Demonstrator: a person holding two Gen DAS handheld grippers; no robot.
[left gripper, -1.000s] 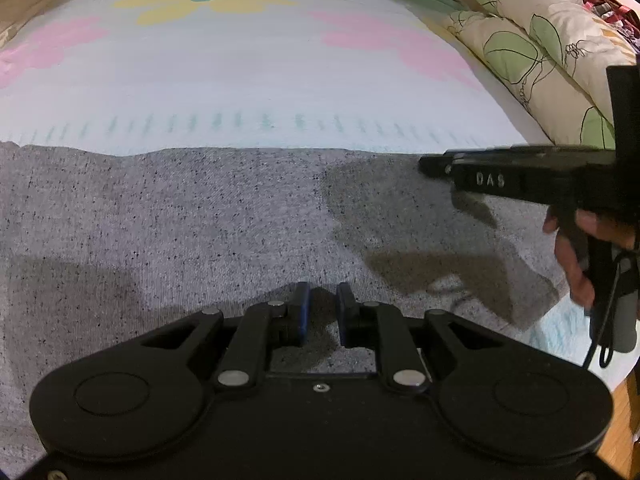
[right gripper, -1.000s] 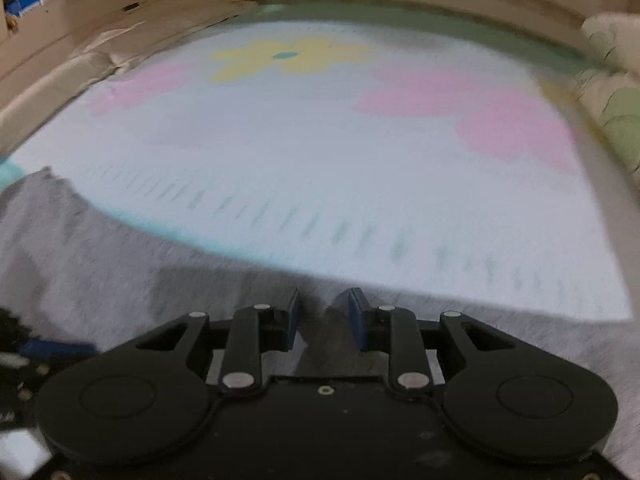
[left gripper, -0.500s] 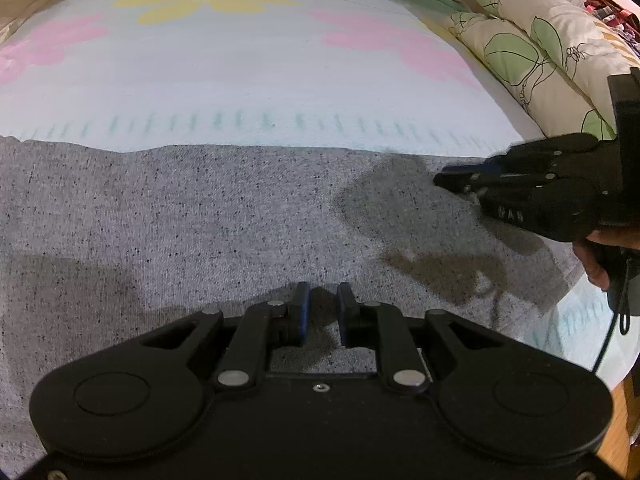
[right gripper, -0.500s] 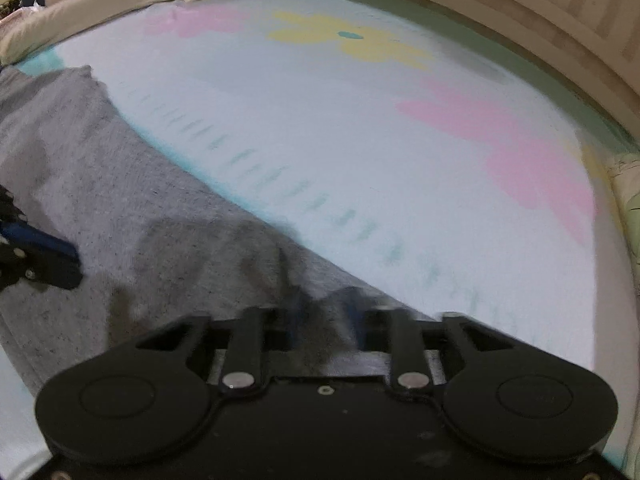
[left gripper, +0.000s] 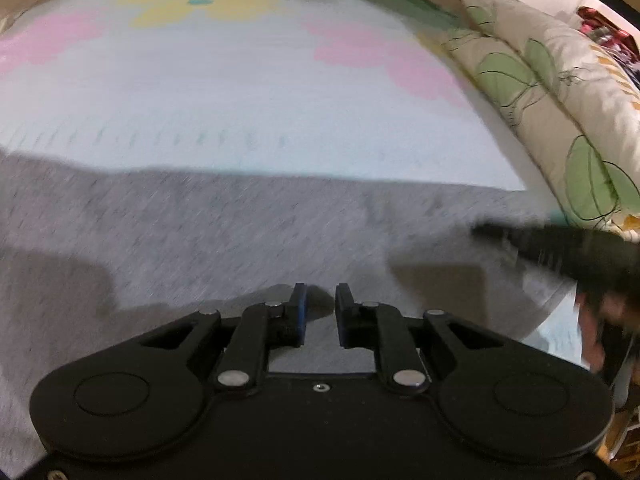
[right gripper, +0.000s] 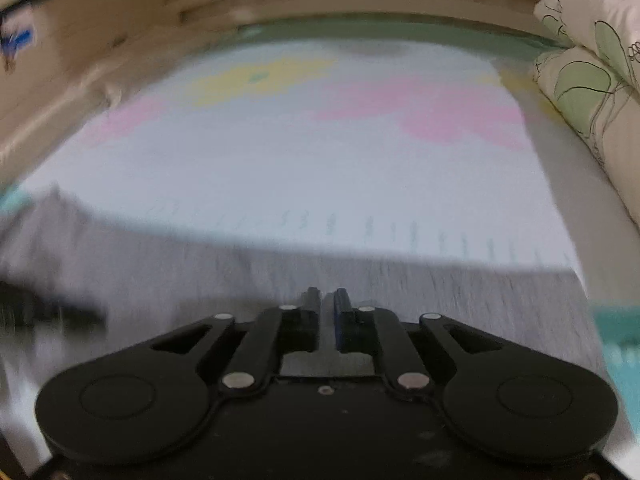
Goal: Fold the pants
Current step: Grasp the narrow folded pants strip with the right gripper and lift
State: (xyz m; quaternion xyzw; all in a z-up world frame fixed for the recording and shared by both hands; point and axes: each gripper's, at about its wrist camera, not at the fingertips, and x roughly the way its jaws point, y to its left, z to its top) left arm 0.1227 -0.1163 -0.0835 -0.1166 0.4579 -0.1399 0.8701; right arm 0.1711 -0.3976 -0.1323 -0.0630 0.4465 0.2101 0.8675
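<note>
Left gripper point(left gripper: 319, 296) at frame bottom, jaws slightly parted, gray fabric bunched between; grip uncertain. Right gripper point(right gripper: 327, 300) nearly clenched, jaws just reopening slightly, hold unclear. Gray pants point(left gripper: 240, 232) spread across lower frame. Beyond, floral sheet point(left gripper: 240, 92); pillows point(left gripper: 560, 92) upper right.

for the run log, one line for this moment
left tongs: shut on grey pants | right tongs: over pants, just opening slightly, cloth between them unclear

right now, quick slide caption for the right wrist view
Right tool nearly closed over grey pants spread on a flower-print bedsheet.
</note>
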